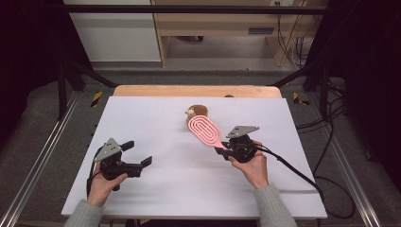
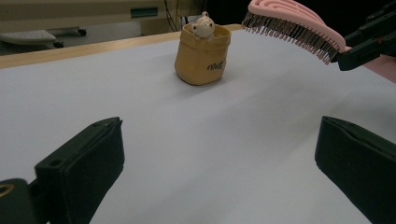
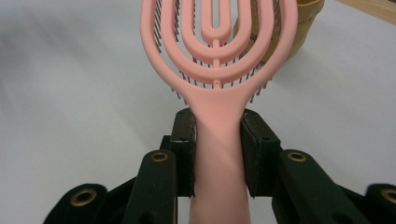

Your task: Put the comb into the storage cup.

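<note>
Right gripper (image 1: 221,150) jaws clamped on pink hairbrush (image 1: 204,130) handle, raised near tan toy pouch (image 1: 197,112) toward bench (image 1: 142,113) far edge; left gripper (image 1: 137,153) jaws wide, empty.

The brush (image 3: 219,60) has its tip and handle end cut off by the frame, and it hides most of the pouch (image 3: 306,18) behind.

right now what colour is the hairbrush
Pink hairbrush with dark bristles, clearest in the right gripper view.
</note>
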### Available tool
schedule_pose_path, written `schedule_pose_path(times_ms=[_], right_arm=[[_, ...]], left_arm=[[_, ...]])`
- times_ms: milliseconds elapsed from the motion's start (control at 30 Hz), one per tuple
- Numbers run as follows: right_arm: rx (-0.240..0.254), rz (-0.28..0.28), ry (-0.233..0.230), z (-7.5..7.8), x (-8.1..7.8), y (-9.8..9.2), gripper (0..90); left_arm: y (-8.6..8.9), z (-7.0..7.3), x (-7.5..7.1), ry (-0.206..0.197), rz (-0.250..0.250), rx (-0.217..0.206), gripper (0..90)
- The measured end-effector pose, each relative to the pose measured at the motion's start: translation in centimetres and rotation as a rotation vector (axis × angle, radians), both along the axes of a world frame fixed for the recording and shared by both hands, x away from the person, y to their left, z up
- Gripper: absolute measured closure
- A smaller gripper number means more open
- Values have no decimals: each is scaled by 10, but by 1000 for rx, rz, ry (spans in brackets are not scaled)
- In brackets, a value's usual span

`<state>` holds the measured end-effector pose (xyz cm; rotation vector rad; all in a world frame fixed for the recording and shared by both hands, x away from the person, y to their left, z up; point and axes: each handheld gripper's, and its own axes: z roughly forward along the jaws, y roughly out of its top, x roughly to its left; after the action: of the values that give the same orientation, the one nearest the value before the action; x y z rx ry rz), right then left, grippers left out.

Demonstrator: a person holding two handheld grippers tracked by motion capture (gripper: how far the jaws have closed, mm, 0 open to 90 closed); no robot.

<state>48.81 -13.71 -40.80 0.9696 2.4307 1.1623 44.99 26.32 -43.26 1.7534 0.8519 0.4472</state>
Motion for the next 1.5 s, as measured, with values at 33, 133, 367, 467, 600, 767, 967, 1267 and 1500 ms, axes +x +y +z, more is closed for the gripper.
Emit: schedule_pose_path(times_ms=[33, 133, 367, 467, 600, 767, 967, 1267, 1500], right_arm=[[-1, 2, -1, 0, 0, 0, 693], [-1, 3, 0, -1, 0, 1, 694], [8, 9, -10, -1, 0, 1, 693], [18, 15, -10, 0, 0, 0, 693], [23, 18, -10, 1, -1, 0, 694], [32, 18, -14, 2, -2, 0, 693], [44, 24, -21, 4, -3, -1, 693], [49, 33, -32, 5, -4, -1, 694], [47, 38, -38, 6, -6, 1, 694]], left_arm=[[-1, 0, 0, 1, 0, -2, 13], [-3, 0, 0, 4, -3, -3, 13], [-9, 2, 0, 13, -8, -20, 13], [-11, 3, 1, 16, -11, -22, 13], [-15, 4, 2, 19, -15, -24, 13], [-19, 6, 2, 20, -22, -26, 13], [-24, 9, 5, 20, -32, -31, 13], [-26, 14, 7, 15, -33, -47, 13], [-30, 17, 9, 15, -39, -55, 12]])
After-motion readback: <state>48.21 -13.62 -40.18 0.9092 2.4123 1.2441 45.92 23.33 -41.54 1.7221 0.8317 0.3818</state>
